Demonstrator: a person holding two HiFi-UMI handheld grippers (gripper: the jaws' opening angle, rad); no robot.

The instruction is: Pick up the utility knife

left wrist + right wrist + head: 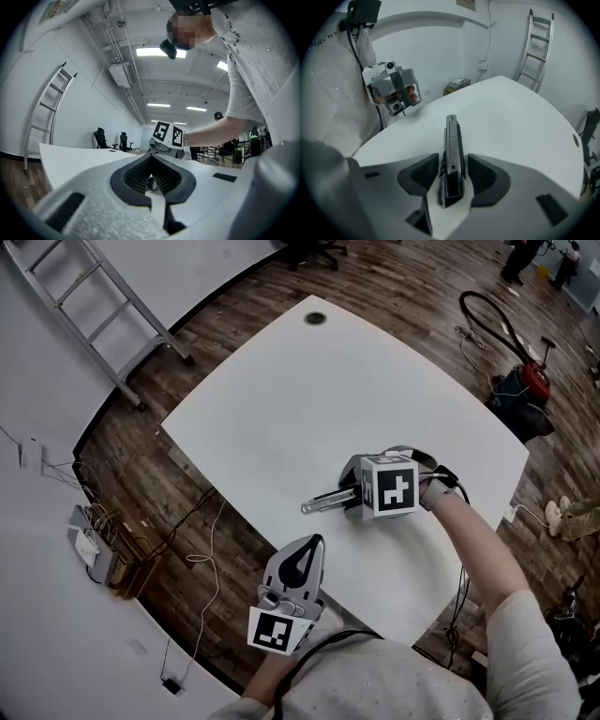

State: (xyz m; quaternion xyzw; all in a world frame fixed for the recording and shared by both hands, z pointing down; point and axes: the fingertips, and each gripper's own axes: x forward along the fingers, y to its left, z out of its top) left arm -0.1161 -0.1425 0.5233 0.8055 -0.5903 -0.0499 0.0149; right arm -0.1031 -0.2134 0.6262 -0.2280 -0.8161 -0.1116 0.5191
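slim metal utility knife point(452, 154), smooth white table point(309, 399)

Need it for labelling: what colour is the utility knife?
Utility knife: silver-grey metal; right gripper view.

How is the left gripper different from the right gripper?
The right gripper has its jaws apart; the left gripper has its jaws together. The right gripper has the utility knife lying between its jaws, not squeezed; the left gripper has nothing in its jaws. The right gripper tips down at the table; the left gripper points level, near the table's edge. Both are grey and two-jawed.
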